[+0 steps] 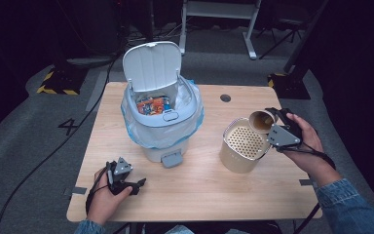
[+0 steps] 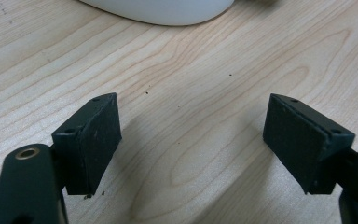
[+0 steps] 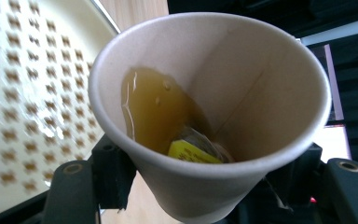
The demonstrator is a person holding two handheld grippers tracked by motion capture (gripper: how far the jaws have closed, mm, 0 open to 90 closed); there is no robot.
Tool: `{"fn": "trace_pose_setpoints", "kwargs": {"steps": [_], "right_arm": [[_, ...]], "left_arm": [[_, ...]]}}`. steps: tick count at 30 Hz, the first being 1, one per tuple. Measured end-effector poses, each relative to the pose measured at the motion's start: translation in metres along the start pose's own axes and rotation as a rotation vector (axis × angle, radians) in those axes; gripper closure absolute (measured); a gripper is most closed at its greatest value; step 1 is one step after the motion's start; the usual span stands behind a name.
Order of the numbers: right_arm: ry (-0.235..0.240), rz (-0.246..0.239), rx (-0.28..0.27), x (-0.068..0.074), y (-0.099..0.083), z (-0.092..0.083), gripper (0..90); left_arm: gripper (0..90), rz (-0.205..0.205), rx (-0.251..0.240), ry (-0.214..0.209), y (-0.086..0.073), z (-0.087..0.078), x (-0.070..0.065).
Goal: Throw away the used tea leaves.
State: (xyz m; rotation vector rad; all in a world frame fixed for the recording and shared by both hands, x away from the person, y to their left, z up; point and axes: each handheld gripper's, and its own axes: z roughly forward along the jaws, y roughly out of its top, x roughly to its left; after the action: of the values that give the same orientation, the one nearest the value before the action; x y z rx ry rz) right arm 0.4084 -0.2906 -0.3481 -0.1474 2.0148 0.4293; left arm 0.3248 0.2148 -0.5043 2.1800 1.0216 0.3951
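Observation:
My right gripper [image 1: 271,120] is shut on a paper cup [image 1: 262,121], which is tipped toward the left over the rim of a cream canister [image 1: 233,157] with a perforated strainer top [image 1: 246,140]. In the right gripper view the paper cup [image 3: 214,107] sits between the black jaws and holds amber liquid [image 3: 156,109] and a yellow-tagged tea bag [image 3: 191,151]; the strainer top [image 3: 37,93] lies behind it at left. My left gripper [image 1: 139,184] rests on the table near the front left edge. Its pads [image 2: 95,140] stand wide apart with only bare wood between them.
A white pedal bin [image 1: 163,119] with its lid up and a plastic liner stands at the middle of the wooden table [image 1: 199,195]; colourful wrappers lie inside. Its white base [image 2: 163,11] shows ahead of the left gripper. A cable grommet [image 1: 225,97] sits at the back right.

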Motion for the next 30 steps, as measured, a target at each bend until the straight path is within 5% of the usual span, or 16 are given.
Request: {"fn": "trace_pose_setpoints", "kwargs": {"steps": [4, 17, 30], "right_arm": [[-0.072, -0.168, 0.08, 0.006, 0.009, -0.002, 34.4], [-0.247, -0.521, 0.181, 0.023, 0.023, -0.003, 34.4], [-0.45, -1.058, 0.331, 0.046, 0.026, 0.003, 34.4]], "left_arm": [[19.4, 0.001, 0.0, 0.0, 0.0, 0.0, 0.0], [19.4, -0.001, 0.001, -0.001, 0.0, 0.0, 0.0], [19.4, 0.0, 0.001, 0.0, 0.0, 0.0, 0.0]]}}
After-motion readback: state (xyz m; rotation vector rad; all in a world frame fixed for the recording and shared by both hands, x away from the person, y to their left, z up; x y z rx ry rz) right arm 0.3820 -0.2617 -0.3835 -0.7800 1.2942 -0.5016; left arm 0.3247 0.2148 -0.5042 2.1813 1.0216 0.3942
